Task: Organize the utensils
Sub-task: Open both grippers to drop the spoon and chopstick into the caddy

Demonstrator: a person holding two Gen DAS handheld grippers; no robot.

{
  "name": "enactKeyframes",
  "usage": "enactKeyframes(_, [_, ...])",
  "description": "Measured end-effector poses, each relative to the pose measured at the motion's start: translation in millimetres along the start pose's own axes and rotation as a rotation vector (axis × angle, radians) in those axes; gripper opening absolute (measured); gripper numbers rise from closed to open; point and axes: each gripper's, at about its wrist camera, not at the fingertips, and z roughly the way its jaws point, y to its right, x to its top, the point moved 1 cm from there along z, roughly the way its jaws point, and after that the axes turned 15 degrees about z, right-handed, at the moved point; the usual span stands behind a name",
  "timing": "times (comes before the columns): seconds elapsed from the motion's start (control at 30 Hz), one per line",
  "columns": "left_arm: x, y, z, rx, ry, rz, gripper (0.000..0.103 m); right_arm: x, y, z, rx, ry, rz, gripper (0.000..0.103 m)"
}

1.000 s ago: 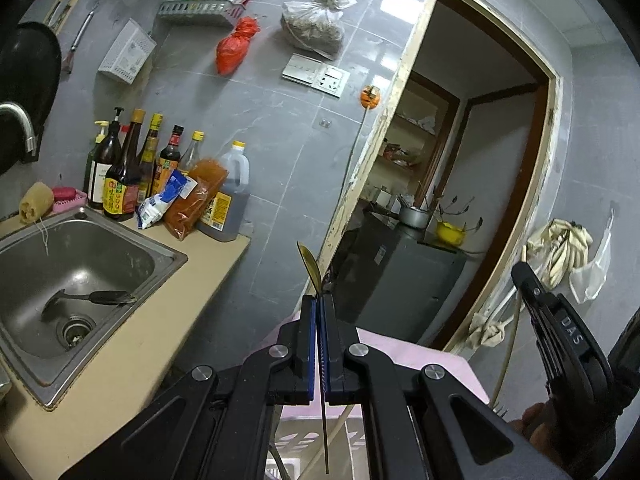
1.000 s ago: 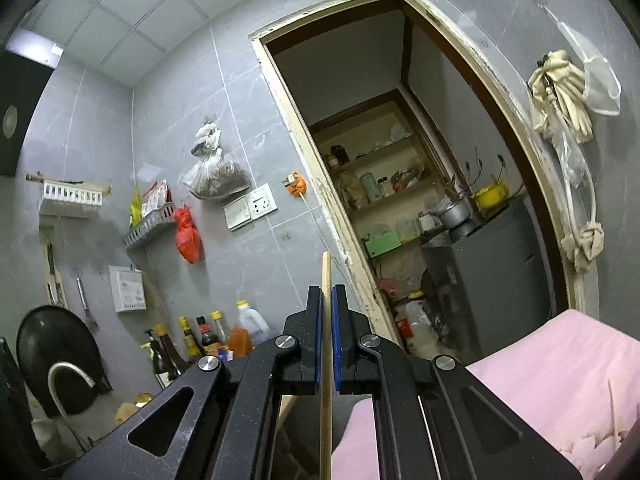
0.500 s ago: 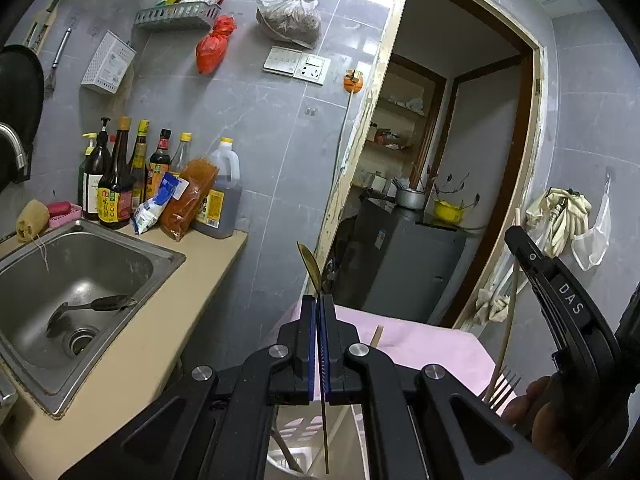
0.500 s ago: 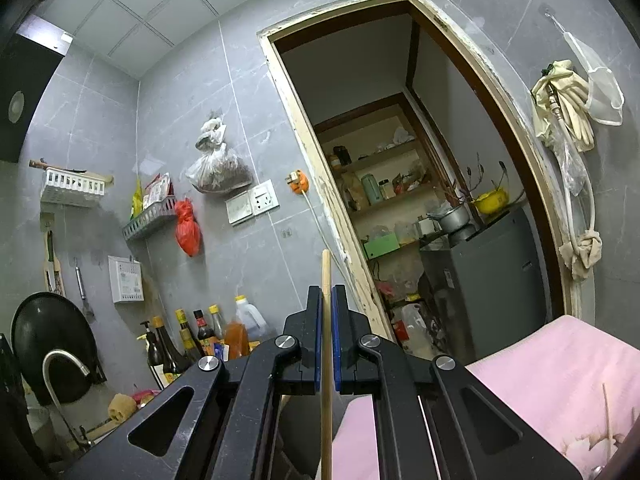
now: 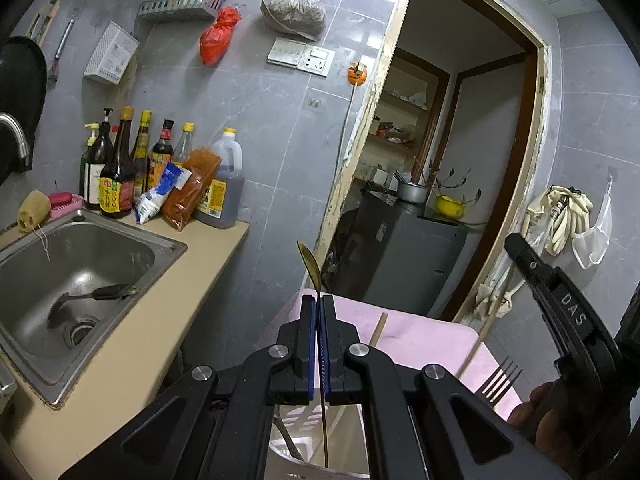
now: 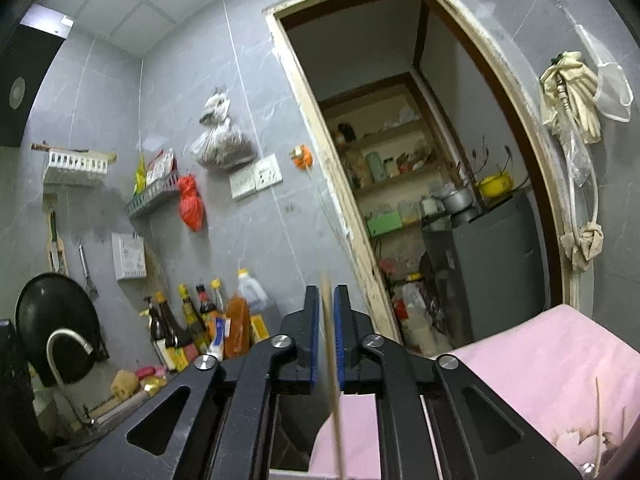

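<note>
Chopstick (image 6: pixel 332 364) now sits loose and blurry between the right gripper (image 6: pixel 327 300) jaws, which have just spread apart, so it's dropping into the utensil holder (image 5: pixel 316 432) below. Left gripper (image 5: pixel 319 308) still pinches a gold spoon (image 5: pixel 311 266) upright over that holder; a fork (image 5: pixel 502 380) already stands inside, just right of the spoon.

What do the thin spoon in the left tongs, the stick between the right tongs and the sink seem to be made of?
Spoon: probably metal with a brass-gold polish; it is very thin and shiny.
Stick: likely bamboo or wood, pale tan and matt, though blurred.
Sink: stainless steel by its look, brushed grey with soft reflections.
</note>
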Motion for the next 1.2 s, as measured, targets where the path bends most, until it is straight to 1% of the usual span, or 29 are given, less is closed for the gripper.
enactKeyframes(0.03, [0, -1, 0, -0.006, -0.005, -0.005, 0.003, 1, 1, -2, -0.001, -0.010, 0.002, 0.019])
enactKeyframes(0.07, [0, -1, 0, -0.013, -0.010, -0.010, 0.003, 2, 2, -3, -0.002, -0.015, 0.005, 0.026])
enactKeyframes(0.13, [1, -2, -1, -0.027, -0.019, -0.013, 0.006, 5, 5, -6, -0.008, -0.034, 0.002, 0.027])
enactKeyframes(0.17, [2, -2, -1, -0.032, -0.021, -0.013, 0.011, 7, 6, -8, -0.010, -0.042, 0.000, 0.027])
enactKeyframes(0.2, [2, -1, -2, -0.041, -0.024, -0.012, 0.014, 8, 7, -9, -0.013, -0.048, -0.001, 0.027])
enactKeyframes(0.27, [5, 1, -5, -0.052, -0.021, -0.009, 0.028, 13, 10, -14, -0.020, -0.058, -0.005, 0.028])
enactKeyframes(0.33, [7, 3, -8, -0.053, -0.017, -0.007, 0.035, 20, 12, -20, -0.031, -0.065, -0.015, 0.033])
enactKeyframes(0.4, [11, 6, -11, -0.059, -0.022, -0.002, 0.037, 28, 15, -28, -0.050, -0.067, -0.022, 0.045])
enactKeyframes(0.47, [15, 11, -14, -0.062, -0.027, 0.009, 0.042, 38, 17, -35, -0.066, -0.067, -0.029, 0.054])
enactKeyframes(0.5, [18, 15, -16, -0.066, -0.027, 0.015, 0.044, 44, 20, -40, -0.075, -0.064, -0.037, 0.055])
enactKeyframes(0.53, [21, 18, -18, -0.070, -0.024, 0.019, 0.049, 48, 23, -45, -0.085, -0.062, -0.045, 0.057])
enactKeyframes(0.57, [23, 21, -21, -0.074, -0.021, 0.021, 0.055, 53, 24, -49, -0.091, -0.061, -0.050, 0.061])
enactKeyframes(0.6, [26, 27, -23, -0.079, -0.014, 0.023, 0.058, 59, 28, -55, -0.102, -0.058, -0.057, 0.066])
enactKeyframes(0.67, [31, 35, -28, -0.090, -0.003, 0.026, 0.069, 71, 34, -64, -0.118, -0.052, -0.068, 0.073])
enactKeyframes(0.7, [34, 38, -29, -0.093, 0.003, 0.029, 0.073, 77, 38, -69, -0.127, -0.048, -0.075, 0.076])
enactKeyframes(0.73, [36, 44, -31, -0.094, 0.011, 0.032, 0.078, 84, 42, -74, -0.136, -0.046, -0.083, 0.077])
enactKeyframes(0.8, [40, 57, -36, -0.095, 0.030, 0.044, 0.086, 95, 51, -84, -0.157, -0.044, -0.096, 0.087])
enactKeyframes(0.87, [43, 72, -41, -0.092, 0.046, 0.066, 0.094, 105, 62, -95, -0.179, -0.043, -0.106, 0.093])
enactKeyframes(1.0, [46, 99, -49, -0.082, 0.068, 0.111, 0.099, 124, 85, -113, -0.221, -0.055, -0.129, 0.100])
enactKeyframes(1.07, [45, 115, -52, -0.083, 0.073, 0.132, 0.101, 131, 101, -122, -0.247, -0.067, -0.135, 0.100])
enactKeyframes(1.2, [39, 144, -56, -0.095, 0.062, 0.161, 0.101, 140, 131, -135, -0.296, -0.092, -0.136, 0.100])
